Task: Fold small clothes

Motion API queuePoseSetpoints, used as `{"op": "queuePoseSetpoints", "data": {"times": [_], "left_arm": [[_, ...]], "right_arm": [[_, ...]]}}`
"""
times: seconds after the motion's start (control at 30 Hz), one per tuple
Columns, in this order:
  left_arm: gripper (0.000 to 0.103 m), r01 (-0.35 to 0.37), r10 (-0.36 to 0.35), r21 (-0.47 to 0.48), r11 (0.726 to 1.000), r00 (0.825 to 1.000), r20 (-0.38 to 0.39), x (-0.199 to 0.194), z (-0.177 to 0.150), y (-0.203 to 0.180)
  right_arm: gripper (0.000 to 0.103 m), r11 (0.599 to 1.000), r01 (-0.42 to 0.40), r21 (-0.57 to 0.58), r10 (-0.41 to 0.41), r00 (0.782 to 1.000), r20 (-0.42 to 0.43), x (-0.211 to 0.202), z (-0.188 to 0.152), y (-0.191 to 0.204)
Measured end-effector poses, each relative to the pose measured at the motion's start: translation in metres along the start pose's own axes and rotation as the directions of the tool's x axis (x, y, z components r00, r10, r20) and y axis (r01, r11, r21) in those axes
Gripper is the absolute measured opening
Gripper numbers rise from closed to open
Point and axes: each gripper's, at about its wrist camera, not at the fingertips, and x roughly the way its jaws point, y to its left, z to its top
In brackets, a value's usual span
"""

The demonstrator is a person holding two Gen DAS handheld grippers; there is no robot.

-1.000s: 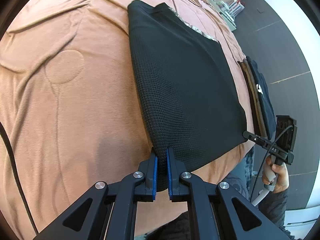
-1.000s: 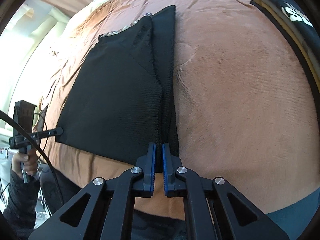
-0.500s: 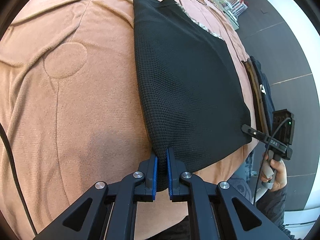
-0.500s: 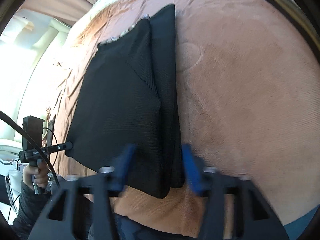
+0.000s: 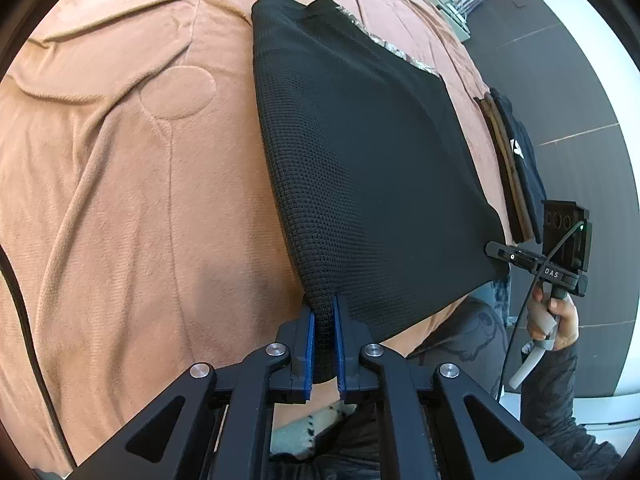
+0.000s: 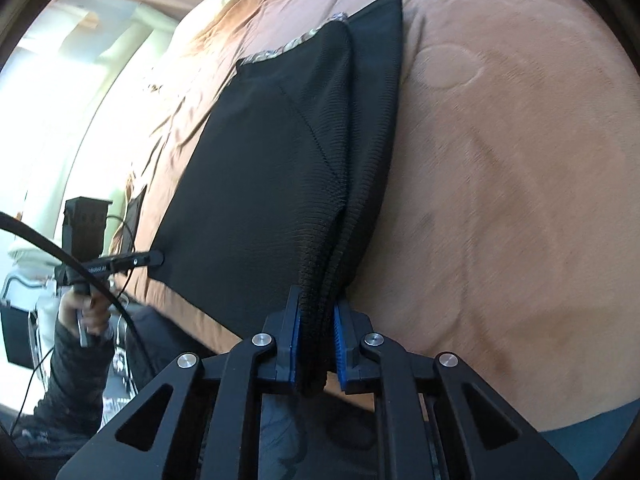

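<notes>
A black knit garment [image 5: 360,160] lies on an orange-brown bedspread [image 5: 120,200], folded lengthwise, with a patterned band at its far end. My left gripper [image 5: 324,320] is shut on its near left corner. My right gripper [image 6: 316,320] is shut on its near right corner, where several layers bunch between the blue pads [image 6: 340,336]. The garment also shows in the right wrist view [image 6: 280,160]. Each gripper shows in the other's view, the right one [image 5: 500,252] at the right and the left one [image 6: 152,258] at the left. The near edge is lifted off the bedspread [image 6: 520,200].
A stack of folded clothes [image 5: 516,168], brown with black on top, lies at the bed's right edge. A dark floor and a rack are beyond it. A round quilted mark [image 5: 176,88] sits left of the garment. A bright window is at the left of the right wrist view.
The right gripper opened half a second ago and has shut again on the near right corner, now with more layers bunched. The left gripper kept its hold and the near edge rose slightly.
</notes>
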Motion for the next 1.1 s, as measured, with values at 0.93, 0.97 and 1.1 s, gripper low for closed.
{"op": "queuePoseSetpoints", "data": {"times": [0.93, 0.97, 1.1], "left_arm": [[0.041, 0.066, -0.046, -0.097, 0.993, 0.981, 0.188, 0.043, 0.150, 0.042], [0.041, 0.073, -0.053, -0.097, 0.993, 0.980, 0.194, 0.043, 0.155, 0.044], [0.038, 0.083, -0.062, -0.090, 0.992, 0.975, 0.215, 0.044, 0.171, 0.048]], "right_arm": [[0.065, 0.990, -0.138, 0.037, 0.130, 0.977, 0.170, 0.070, 0.134, -0.048], [0.064, 0.991, -0.132, 0.026, 0.126, 0.978, 0.169, 0.075, 0.141, -0.047], [0.041, 0.993, -0.117, 0.020, 0.112, 0.981, 0.157, 0.089, 0.160, -0.052]]}}
